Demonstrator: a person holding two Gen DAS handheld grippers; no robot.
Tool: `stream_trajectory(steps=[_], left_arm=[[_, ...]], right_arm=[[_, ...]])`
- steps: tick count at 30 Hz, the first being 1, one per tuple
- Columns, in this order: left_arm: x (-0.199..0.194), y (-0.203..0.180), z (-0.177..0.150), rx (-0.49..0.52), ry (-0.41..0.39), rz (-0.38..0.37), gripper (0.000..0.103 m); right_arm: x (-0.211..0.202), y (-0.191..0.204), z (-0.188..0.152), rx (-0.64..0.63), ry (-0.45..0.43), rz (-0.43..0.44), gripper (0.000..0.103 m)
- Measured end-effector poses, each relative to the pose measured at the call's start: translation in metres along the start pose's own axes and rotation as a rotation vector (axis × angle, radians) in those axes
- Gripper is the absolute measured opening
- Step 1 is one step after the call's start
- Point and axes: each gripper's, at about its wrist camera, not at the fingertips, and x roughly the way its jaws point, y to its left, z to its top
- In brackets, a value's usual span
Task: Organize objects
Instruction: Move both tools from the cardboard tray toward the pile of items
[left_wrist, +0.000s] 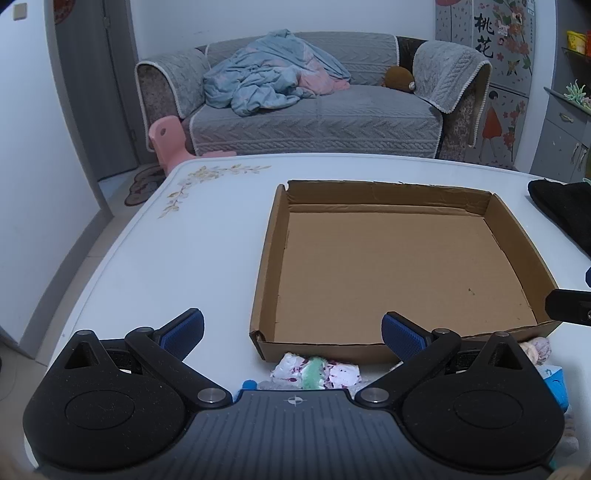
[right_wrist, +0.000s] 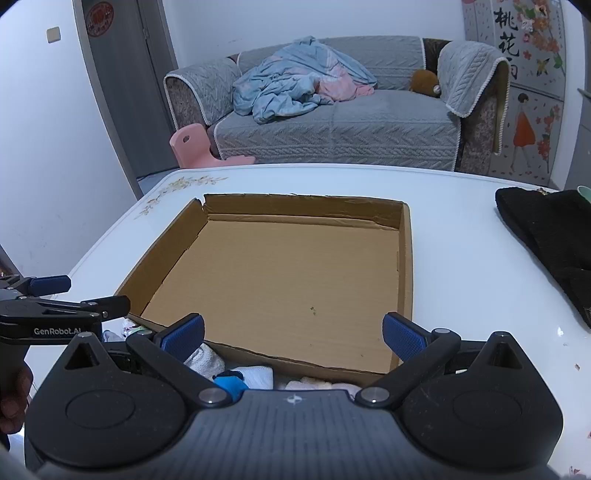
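Both my left gripper (left_wrist: 292, 334) and right gripper (right_wrist: 293, 334) hang wide apart and unloaded over the small rolled cloth bundles (left_wrist: 316, 374) lying just before the shallow brown cardboard tray (left_wrist: 388, 206), so I'd drop low, pinch one bundle mid-roll and lift it clear over the near wall.

Blk left gripper (left_wrist: 291, 334), blue pads (left_wrist: 184, 332), GenRobot.AI mark

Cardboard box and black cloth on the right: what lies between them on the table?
Nothing: between the cardboard box and the black cloth only bare white table shows, in the right wrist view.
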Motion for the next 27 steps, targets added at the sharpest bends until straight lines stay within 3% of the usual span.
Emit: stream_trajectory(steps=[18, 27], left_arm=[[-0.011, 0.027, -0.003, -0.026, 0.01, 0.012, 0.102], [-0.029, 0.074, -0.062, -0.063, 0.07, 0.085, 0.102]], right_arm=[[-0.004, -0.007, 0.0, 0.0, 0.009, -0.022, 0.103], [-0.013, -0.007, -0.043, -0.081, 0.049, 0.049, 0.103]])
